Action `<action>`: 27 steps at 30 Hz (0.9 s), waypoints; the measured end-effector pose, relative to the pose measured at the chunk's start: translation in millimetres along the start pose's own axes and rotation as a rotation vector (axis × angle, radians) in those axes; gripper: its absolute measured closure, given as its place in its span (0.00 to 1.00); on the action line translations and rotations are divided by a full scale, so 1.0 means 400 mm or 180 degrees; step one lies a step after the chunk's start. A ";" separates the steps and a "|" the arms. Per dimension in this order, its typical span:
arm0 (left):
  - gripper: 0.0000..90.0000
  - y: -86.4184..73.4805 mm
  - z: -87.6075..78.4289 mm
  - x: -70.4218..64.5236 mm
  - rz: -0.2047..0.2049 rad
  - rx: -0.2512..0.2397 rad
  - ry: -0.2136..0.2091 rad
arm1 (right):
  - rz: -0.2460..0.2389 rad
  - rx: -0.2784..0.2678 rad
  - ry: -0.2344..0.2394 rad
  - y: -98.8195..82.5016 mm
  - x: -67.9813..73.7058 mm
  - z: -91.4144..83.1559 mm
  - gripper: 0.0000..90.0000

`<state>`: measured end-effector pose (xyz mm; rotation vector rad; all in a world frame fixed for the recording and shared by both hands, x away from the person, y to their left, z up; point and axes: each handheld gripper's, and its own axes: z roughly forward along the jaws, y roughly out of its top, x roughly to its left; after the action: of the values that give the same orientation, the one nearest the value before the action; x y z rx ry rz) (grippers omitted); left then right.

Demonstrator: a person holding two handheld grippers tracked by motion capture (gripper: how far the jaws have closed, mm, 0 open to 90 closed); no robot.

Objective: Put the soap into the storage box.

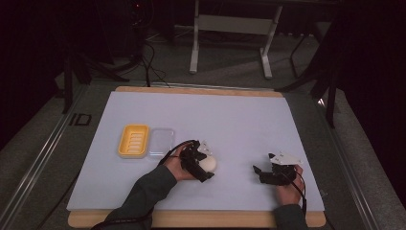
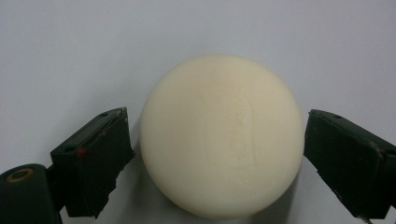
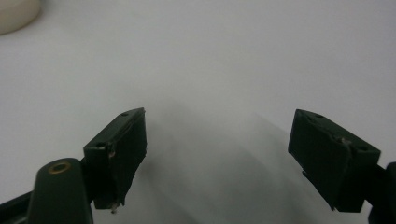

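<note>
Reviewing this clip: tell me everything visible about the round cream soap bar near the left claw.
The soap bar is a round, smooth, cream-white cake with a matte, waxy look and faint embossed lettering on its upper face, too soft to read. It lies flat on the white table sheet, casting a small shadow beneath. The left claw straddles it with jaws open, one on each side; narrow gaps show, so they do not appear to grip it. In the high view it sits right of the yellow soap dish and clear lid.
</note>
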<state>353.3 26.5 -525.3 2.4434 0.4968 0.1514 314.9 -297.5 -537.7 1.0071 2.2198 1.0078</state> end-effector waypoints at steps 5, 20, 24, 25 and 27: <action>0.10 0.001 0.007 0.004 -0.0042 0.0010 -0.0015 | -0.0001 0.0000 -0.0003 0.000 0.000 0.000 0.21; 0.20 0.000 0.006 0.007 -0.0016 0.0029 0.0024 | 0.0004 0.0012 -0.0006 0.000 0.001 0.000 0.21; 0.28 0.000 0.000 0.004 0.0018 0.0016 0.0009 | 0.0005 0.0010 -0.0004 0.000 0.001 0.000 0.21; 0.28 -0.001 0.000 0.004 0.0013 0.0018 0.0011 | 0.0006 0.0009 -0.0004 0.000 0.001 0.000 0.21; 0.28 -0.002 -0.002 0.005 0.0019 0.0024 0.0021 | 0.0005 0.0010 -0.0003 0.000 0.001 0.000 0.21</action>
<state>354.9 28.2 -525.2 2.4528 0.4938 0.1604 314.9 -297.3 -537.7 1.0106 2.2206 1.0047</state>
